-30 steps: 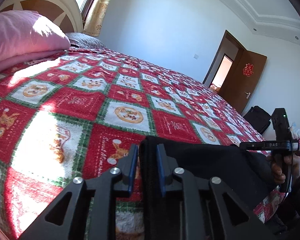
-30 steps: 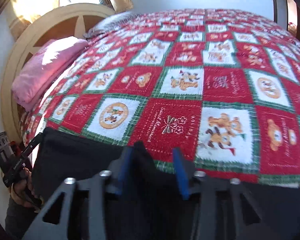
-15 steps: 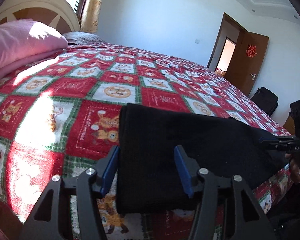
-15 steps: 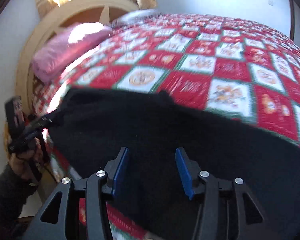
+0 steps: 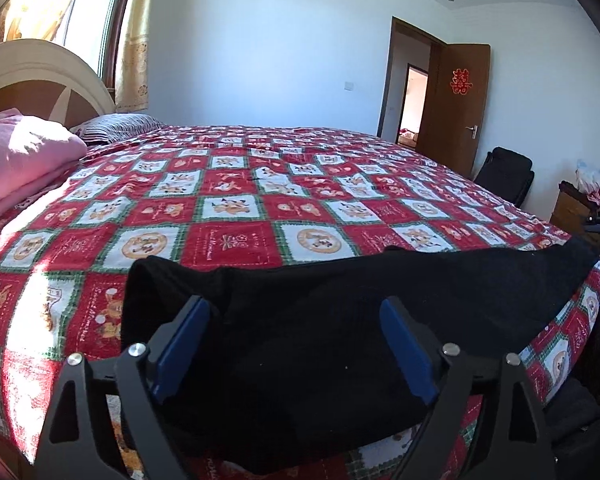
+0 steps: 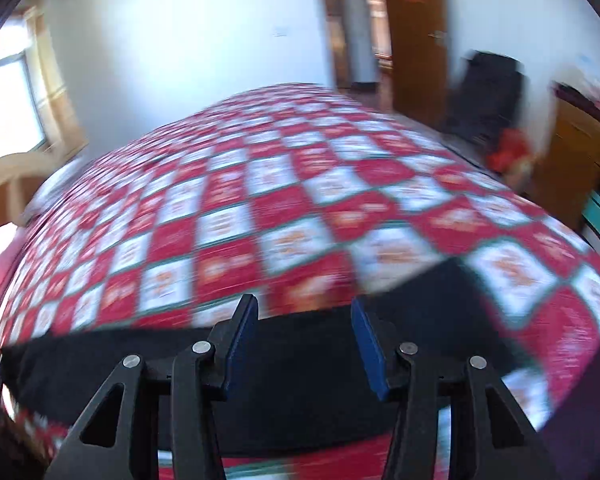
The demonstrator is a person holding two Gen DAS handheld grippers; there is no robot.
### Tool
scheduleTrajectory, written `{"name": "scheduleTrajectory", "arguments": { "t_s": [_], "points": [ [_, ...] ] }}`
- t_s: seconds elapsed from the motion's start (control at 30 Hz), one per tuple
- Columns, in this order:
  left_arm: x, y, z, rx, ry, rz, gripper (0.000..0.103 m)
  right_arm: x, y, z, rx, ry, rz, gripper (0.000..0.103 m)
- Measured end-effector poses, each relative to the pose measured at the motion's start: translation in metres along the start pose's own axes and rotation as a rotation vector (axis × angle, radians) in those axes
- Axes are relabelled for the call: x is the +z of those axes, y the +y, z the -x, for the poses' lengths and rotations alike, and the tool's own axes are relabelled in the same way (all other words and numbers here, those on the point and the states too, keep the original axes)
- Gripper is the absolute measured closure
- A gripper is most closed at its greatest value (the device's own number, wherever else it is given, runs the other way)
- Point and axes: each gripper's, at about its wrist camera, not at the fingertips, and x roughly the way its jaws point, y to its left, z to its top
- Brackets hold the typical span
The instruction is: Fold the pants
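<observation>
The left gripper [image 5: 294, 344] stood wide open, blue-padded fingers [image 5: 180, 346] holding nothing. Directly beneath and ahead of it the black fabric pants [image 5: 340, 312] lay flat along the near edge of the red-and-white checked patchwork bedspread [image 5: 228, 208]. The right gripper [image 6: 305, 334] was likewise parted and empty above the pants; its view was blurred. Far ahead stood a brown wooden door [image 5: 456, 108]

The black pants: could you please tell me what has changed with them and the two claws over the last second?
Both claws let go. A second ago the left claw and right claw were each shut on the black pants; now both stand open, and the pants lie spread along the near edge of the red checked bedspread. The right view is blurred by a swing rightward. The pink pillow stayed put.
</observation>
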Motion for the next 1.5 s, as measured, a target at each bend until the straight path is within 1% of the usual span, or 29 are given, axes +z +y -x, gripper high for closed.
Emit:
{"name": "scheduleTrajectory", "arguments": {
  "t_s": [0.03,0.07,0.1,0.17,0.2,0.27,0.33,0.37,0.4,0.43,0.47,0.5,0.57,0.6,0.67,0.8,0.87,0.97,1.0,1.03,1.07,1.1,1.17,1.2,1.27,1.33,1.37,1.43,1.5],
  "points": [
    [0.000,0.000,-0.001,0.000,0.001,0.005,0.013,0.006,-0.026,0.000,-0.049,0.000,-0.048,0.052],
    [0.000,0.001,-0.004,0.009,0.003,0.010,0.013,0.011,-0.049,-0.002,-0.077,0.010,-0.096,0.052],
    [0.000,0.000,-0.005,0.017,0.006,0.010,0.013,0.013,-0.067,-0.004,-0.073,0.030,-0.132,0.052],
    [0.000,-0.001,-0.007,0.015,0.013,0.007,0.013,0.017,-0.098,-0.015,-0.019,0.087,-0.214,0.052],
    [0.000,-0.002,-0.009,0.018,0.015,0.007,0.013,0.018,-0.107,-0.021,-0.005,0.115,-0.230,0.052],
    [0.000,-0.004,-0.008,0.022,0.014,0.012,0.013,0.018,-0.109,-0.030,0.018,0.150,-0.228,0.053],
    [0.002,-0.005,0.000,0.011,-0.019,0.032,0.013,0.017,-0.106,-0.038,0.065,0.168,-0.238,0.056],
    [0.004,-0.005,0.005,0.013,-0.043,0.038,0.013,0.016,-0.103,-0.043,0.072,0.185,-0.225,0.059],
    [0.007,-0.005,0.012,0.019,-0.071,0.042,0.013,0.015,-0.100,-0.047,0.056,0.189,-0.207,0.062],
    [0.010,-0.003,0.017,0.028,-0.092,0.046,0.012,0.012,-0.100,-0.045,0.046,0.189,-0.194,0.075],
    [0.014,0.000,0.024,0.046,-0.114,0.054,0.010,0.011,-0.098,-0.045,0.042,0.193,-0.172,0.085],
    [0.018,0.004,0.027,0.059,-0.121,0.064,0.008,0.010,-0.096,-0.045,0.043,0.190,-0.158,0.086],
    [0.024,0.013,0.034,0.103,-0.146,0.087,0.008,0.012,-0.097,-0.038,0.049,0.157,-0.144,0.092],
    [0.027,0.020,0.039,0.125,-0.161,0.108,0.007,0.013,-0.095,-0.033,0.053,0.136,-0.140,0.092],
    [0.029,0.033,0.043,0.145,-0.169,0.150,0.003,0.017,-0.093,-0.019,0.056,0.079,-0.119,0.094],
    [0.023,0.050,0.040,0.177,-0.143,0.210,0.003,0.024,-0.083,0.006,0.060,-0.026,-0.078,0.094],
    [0.019,0.050,0.036,0.196,-0.120,0.215,0.003,0.024,-0.084,0.003,0.001,-0.019,-0.064,0.094],
    [0.016,0.049,0.029,0.205,-0.087,0.216,0.003,0.016,-0.098,-0.020,-0.071,0.079,-0.078,0.094],
    [0.016,0.048,0.029,0.209,-0.087,0.212,0.003,0.013,-0.104,-0.026,-0.104,0.105,-0.078,0.093],
    [0.016,0.047,0.031,0.206,-0.090,0.207,0.003,0.011,-0.111,-0.028,-0.139,0.110,-0.083,0.093],
    [0.018,0.046,0.032,0.208,-0.092,0.201,0.003,0.009,-0.117,-0.025,-0.142,0.098,-0.097,0.092],
    [0.020,0.045,0.035,0.221,-0.098,0.194,0.003,0.008,-0.125,-0.019,-0.128,0.081,-0.128,0.091],
    [0.025,0.044,0.041,0.241,-0.115,0.185,0.003,0.005,-0.138,-0.008,-0.098,0.062,-0.186,0.084],
    [0.028,0.043,0.045,0.251,-0.125,0.182,0.003,0.003,-0.143,-0.001,-0.092,0.048,-0.209,0.084],
    [0.031,0.041,0.050,0.243,-0.145,0.180,0.000,-0.001,-0.145,0.015,-0.067,0.015,-0.228,0.084],
    [0.032,0.037,0.050,0.240,-0.147,0.174,0.000,-0.005,-0.137,0.025,-0.037,-0.004,-0.214,0.084],
    [0.031,0.034,0.047,0.234,-0.134,0.159,0.000,-0.006,-0.130,0.028,-0.007,-0.009,-0.198,0.084],
    [0.026,0.030,0.036,0.254,-0.096,0.126,0.000,-0.010,-0.112,0.029,0.040,0.002,-0.165,0.084],
    [0.020,0.035,0.026,0.268,-0.051,0.121,0.000,-0.015,-0.091,0.027,0.062,0.013,-0.120,0.084]
  ]
}}
